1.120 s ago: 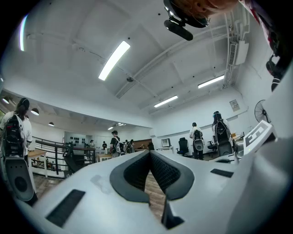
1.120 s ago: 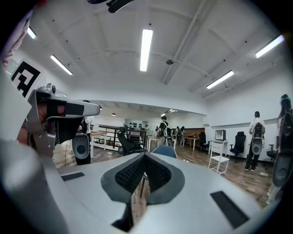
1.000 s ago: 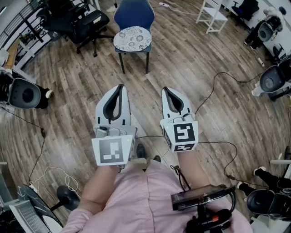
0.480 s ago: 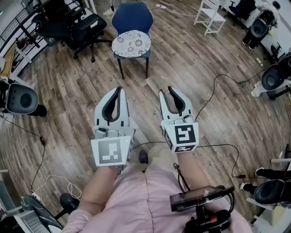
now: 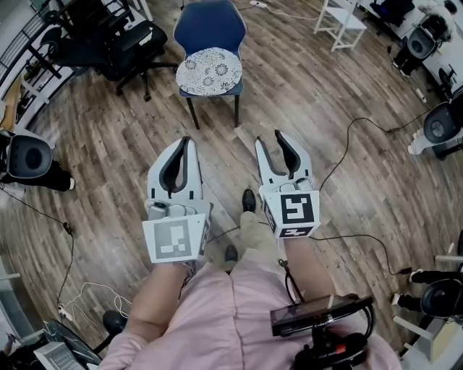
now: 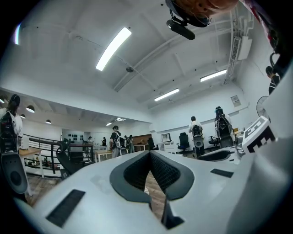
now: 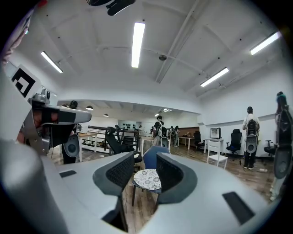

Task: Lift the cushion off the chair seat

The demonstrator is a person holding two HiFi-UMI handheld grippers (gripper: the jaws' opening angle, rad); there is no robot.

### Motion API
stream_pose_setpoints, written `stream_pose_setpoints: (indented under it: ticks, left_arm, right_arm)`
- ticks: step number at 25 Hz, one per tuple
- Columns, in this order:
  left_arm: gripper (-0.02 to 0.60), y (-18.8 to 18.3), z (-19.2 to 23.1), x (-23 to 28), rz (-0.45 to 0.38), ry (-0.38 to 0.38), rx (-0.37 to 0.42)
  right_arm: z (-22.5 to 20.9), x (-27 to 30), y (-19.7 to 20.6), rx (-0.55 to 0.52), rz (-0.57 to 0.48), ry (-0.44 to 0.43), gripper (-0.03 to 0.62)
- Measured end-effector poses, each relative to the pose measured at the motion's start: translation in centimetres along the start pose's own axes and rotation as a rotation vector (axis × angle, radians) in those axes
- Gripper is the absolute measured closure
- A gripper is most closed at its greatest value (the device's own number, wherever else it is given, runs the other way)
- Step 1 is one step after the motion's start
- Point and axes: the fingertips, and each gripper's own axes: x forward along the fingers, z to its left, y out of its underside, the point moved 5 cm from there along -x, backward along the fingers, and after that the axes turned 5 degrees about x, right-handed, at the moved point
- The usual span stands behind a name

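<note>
A black office chair (image 5: 129, 40) stands at the far left on the wooden floor (image 5: 101, 152). Nearer, the left gripper (image 5: 189, 142) hangs over the bare planks with its jaws pressed together at the tips and nothing between them; its own view shows only a sliver of floor under the meeting pads. Up the middle, well apart from both grippers, stands the blue chair (image 5: 210, 27), and the round white patterned cushion (image 5: 210, 71) lies flat on its seat, untouched. A dark shoe (image 5: 248, 200) shows on the floor between the two grippers. The right gripper (image 5: 270, 139) is held beside the left one, its jaws spread apart and holding nothing; in the right gripper view the chair and cushion appear far off in the gap between the pads. Further right a black cable (image 5: 346, 137) trails across the floor, and a white stool (image 5: 343, 22) stands in the upper right corner.
</note>
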Motion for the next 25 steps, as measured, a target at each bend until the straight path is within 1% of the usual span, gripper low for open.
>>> stream_pose_setpoints:
  ticks: [5,7,11,14,18,20,25]
  left_arm:
    - [0.571,1.7,0.7,7.4,0.038,-0.006,0.000]
    - [0.571,2.3,1.1,10.3,0.055,-0.013,0.014]
    - [0.571,3.1,2.5,16.6,0.081,-0.043,0.003]
    - [0.571,3.2,3.3,20.8,0.080,-0.064,0.029]
    - [0.571,2.8,4.2,25.0,0.076,-0.109,0.035]
    - [0.571,2.8,5.1,26.5,0.083,-0.131,0.039]
    - [0.571,3.5,7.2,29.7,0.080,-0.160,0.037]
  right_arm:
    - [-4.2,6.8,0.5,0.015,0.019,-0.008,0.450]
    - [-5.8,9.8,0.7,0.026,0.031,-0.019,0.457]
    - [-8.5,16.4,0.1,0.027,0.041,-0.049,0.468]
    - [-10.5,21.0,-0.6,0.017,0.049,-0.083,0.479]
    - [-12.9,25.6,-1.9,-0.005,0.038,-0.114,0.488]
    - [-13.3,27.6,-2.5,-0.012,0.032,-0.127,0.490]
    - [-14.2,32.0,-3.0,-0.027,0.035,-0.147,0.491]
